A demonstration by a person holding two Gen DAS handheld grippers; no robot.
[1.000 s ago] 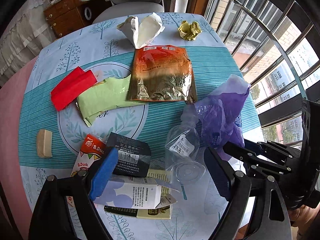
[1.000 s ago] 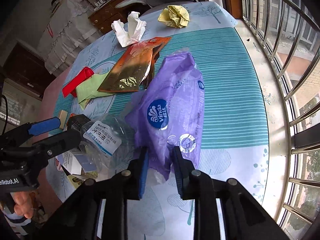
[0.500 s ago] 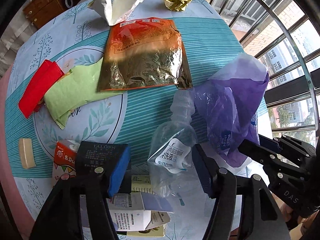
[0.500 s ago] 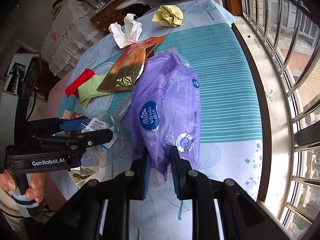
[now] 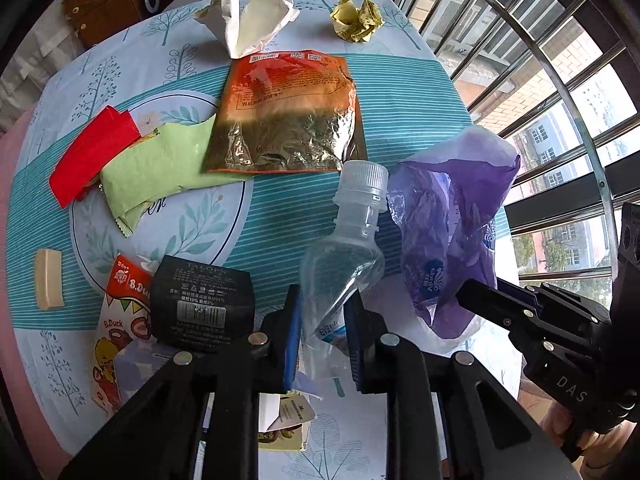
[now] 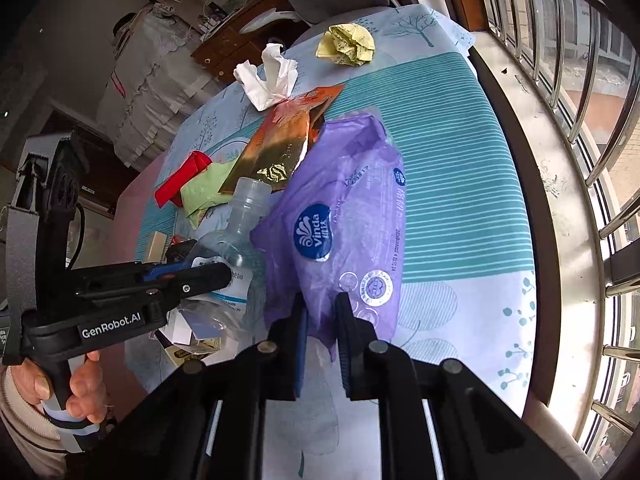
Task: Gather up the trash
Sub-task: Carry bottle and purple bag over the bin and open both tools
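A clear plastic bottle (image 5: 352,240) with a capped neck stands tilted between the blue pads of my left gripper (image 5: 324,300). Its jaws are closing and they squash the bottle's lower body and label. The purple Vinda plastic bag (image 6: 344,200) lies crumpled on the tablecloth just right of the bottle. My right gripper (image 6: 320,304) pinches the bag's near edge and its jaws are still closing. In the right wrist view my left gripper (image 6: 224,276) reaches in from the left, with a hand on its handle. The purple bag (image 5: 448,216) gapes beside the bottle in the left wrist view.
Further trash lies on the round table: an orange foil pouch (image 5: 288,112), a green wrapper (image 5: 160,168), a red wrapper (image 5: 92,152), white tissue (image 5: 256,16), crumpled yellow paper (image 5: 356,20), a black box (image 5: 200,300), a duck carton (image 5: 116,320). Window bars (image 6: 580,80) run along the right.
My left gripper came down over the bottle and its jaws went from wide apart to pressed on it; the bottle now tilts neck-up. The right jaws narrowed slightly on the bag.
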